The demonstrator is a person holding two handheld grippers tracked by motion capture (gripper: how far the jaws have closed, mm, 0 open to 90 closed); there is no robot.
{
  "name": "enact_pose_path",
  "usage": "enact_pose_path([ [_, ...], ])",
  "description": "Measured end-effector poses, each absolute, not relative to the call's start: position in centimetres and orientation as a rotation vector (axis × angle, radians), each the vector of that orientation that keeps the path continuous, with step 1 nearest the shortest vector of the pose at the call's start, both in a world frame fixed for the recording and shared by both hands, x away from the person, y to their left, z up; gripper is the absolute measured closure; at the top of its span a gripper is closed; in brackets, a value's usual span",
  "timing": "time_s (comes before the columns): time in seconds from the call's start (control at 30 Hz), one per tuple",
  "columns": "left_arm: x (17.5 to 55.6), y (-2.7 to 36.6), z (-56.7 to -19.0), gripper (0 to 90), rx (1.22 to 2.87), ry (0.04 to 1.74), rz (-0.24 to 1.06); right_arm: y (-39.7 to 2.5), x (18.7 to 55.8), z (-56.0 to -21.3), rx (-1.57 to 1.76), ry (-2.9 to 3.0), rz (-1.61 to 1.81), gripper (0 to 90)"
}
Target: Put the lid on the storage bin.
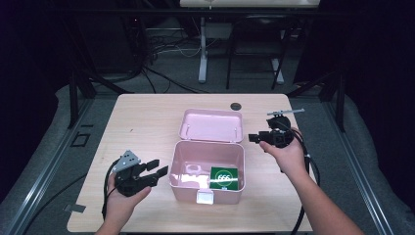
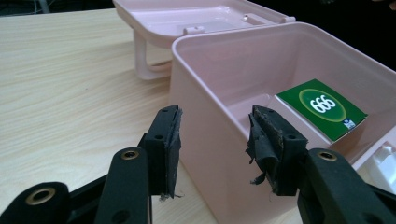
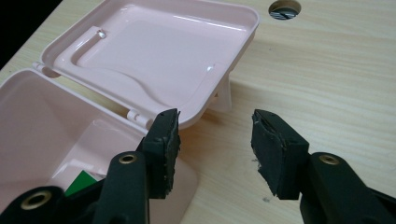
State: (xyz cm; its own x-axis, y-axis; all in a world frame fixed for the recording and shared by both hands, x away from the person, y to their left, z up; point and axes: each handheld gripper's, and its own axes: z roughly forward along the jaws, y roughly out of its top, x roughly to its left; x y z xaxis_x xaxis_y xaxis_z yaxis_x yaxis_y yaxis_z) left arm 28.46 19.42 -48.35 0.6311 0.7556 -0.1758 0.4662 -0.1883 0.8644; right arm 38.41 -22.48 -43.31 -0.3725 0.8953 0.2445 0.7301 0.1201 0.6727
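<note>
Centrally placed in the high view: pink storage box, lid swung fully back and lying flat above it toward the upper frame, long axis running left to right. Inside, at lower right of the box floor: green card marked 666, lying flat.

Left gripper at lower left of frame, released, jaws spread and holding nothing, pointing right toward the box's left wall and standing just beside it without contact. In the left gripper view, jaws straddling the near corner of the box, card up and right of the fingertips.

Right gripper at right of centre, released and empty, aimed left at the lid's right edge, near but apart.

Probable next contact: box or lid, with the left gripper closer to the box body and the right closer to the lid.
</note>
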Motion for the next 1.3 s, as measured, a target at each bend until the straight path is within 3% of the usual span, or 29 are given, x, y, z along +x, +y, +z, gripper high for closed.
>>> enact_pose_path([
  [0.47,28.4,17.7,-48.0,59.0,1.873,0.910,0.328,-21.1,41.7,-41.7,1.668,2.204,1.018,52.3],
  [1.3,28.4,17.4,-49.1,68.2,1.914,0.920,0.327,-19.1,47.8,-44.6,1.857,2.145,0.914,55.6],
])
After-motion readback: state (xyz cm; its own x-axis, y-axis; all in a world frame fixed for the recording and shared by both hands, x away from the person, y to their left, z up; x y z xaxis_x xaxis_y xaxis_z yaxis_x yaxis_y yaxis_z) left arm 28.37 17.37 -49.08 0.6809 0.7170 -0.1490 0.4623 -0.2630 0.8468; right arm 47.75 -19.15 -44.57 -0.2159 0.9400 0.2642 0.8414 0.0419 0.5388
